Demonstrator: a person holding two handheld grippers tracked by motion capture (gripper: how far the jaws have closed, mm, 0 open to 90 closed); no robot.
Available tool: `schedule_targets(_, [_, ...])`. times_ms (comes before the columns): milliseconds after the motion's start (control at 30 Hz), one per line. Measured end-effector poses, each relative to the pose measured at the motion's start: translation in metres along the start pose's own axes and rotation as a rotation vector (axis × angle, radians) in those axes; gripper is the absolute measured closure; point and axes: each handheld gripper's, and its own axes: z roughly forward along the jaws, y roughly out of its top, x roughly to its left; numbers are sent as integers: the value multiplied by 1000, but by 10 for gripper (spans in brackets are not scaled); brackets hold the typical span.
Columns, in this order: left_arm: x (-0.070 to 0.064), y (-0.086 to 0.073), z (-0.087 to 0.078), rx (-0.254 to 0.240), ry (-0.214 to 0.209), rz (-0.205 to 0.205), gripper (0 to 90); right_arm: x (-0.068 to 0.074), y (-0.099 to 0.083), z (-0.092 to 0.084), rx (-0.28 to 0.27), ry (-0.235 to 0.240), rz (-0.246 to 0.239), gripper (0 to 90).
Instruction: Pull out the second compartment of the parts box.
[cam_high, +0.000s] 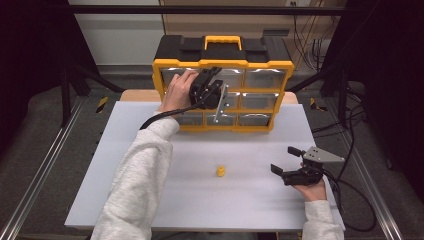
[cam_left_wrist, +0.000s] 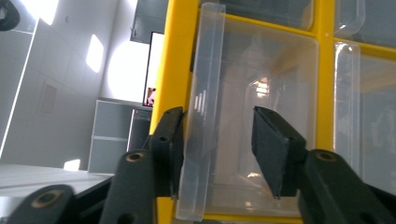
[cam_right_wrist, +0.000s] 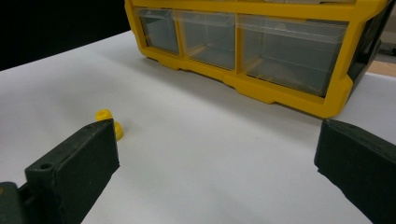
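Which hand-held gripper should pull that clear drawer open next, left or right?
Left. The left hand-held gripper already has its jaws either side of the clear drawer's handle on the yellow organizer. The right hand-held gripper sits open on the table, nearer the small yellow piece.

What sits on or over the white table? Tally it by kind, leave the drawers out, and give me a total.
Yellow-and-black drawer organizer: 1
Small yellow piece: 1
Grippers: 2 (left gripper, right gripper)
Total: 4
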Motion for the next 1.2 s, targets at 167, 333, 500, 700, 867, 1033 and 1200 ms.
schedule_targets(167, [0, 0, 0, 4, 17, 18, 600, 0, 0, 0, -2, 0, -1, 3])
schedule_targets(333, [0, 1, 0, 9, 34, 33, 649, 0, 0, 0, -2, 1, 1, 3])
schedule_targets(500, [0, 1, 0, 11, 48, 53, 696, 0, 0, 0, -1, 1, 1, 3])
schedule_targets(700, [-1, 1, -1, 9, 72, 79, 758, 0, 0, 0, -2, 1, 2, 3])
schedule_targets(867, [-2, 1, -1, 12, 83, 124, 770, 0, 0, 0, -3, 1, 3, 3])
schedule_targets(1033, [-2, 1, -1, 14, 82, 150, 783, 0, 0, 0, -3, 1, 4, 3])
schedule_targets(1200, [-3, 2, -2, 17, 90, 167, 789, 0, 0, 0, -4, 0, 4, 3])
